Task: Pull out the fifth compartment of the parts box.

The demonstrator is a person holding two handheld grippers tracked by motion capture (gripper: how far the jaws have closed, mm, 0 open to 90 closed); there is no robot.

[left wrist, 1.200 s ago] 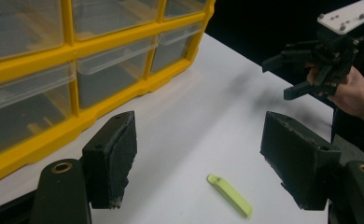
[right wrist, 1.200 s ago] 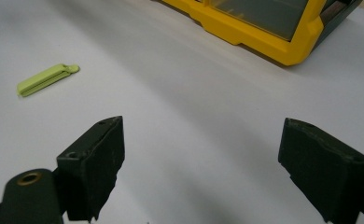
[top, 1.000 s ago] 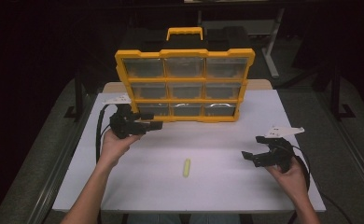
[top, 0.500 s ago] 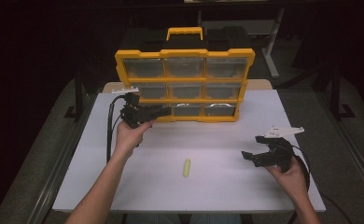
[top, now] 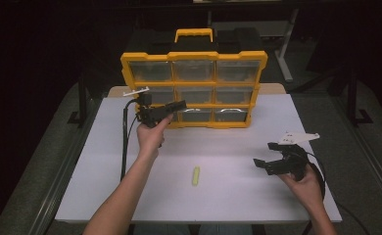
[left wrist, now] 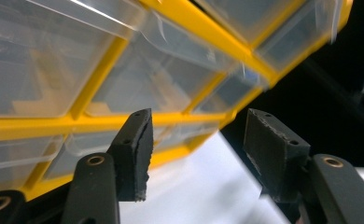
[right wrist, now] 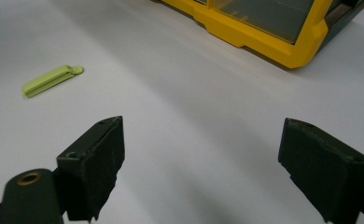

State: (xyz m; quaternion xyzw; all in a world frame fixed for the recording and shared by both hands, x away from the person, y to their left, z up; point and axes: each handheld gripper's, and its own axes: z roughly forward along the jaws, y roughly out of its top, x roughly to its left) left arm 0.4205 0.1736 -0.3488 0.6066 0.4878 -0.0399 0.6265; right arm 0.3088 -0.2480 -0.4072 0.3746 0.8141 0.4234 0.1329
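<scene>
Organiser (top: 194, 88) yellow, unlabelled, left hand-held gripper (top: 179, 105) near

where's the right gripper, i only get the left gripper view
observer: the right gripper is low over the right side of the table, well apart from the organizer, open and holding nothing
operator: anything loose on the table
observer: one small yellow-green clip, lying flat in front of the organizer, to the left of the right gripper
operator: does the organizer have a handle
observer: yes, a yellow handle on its top edge
</scene>
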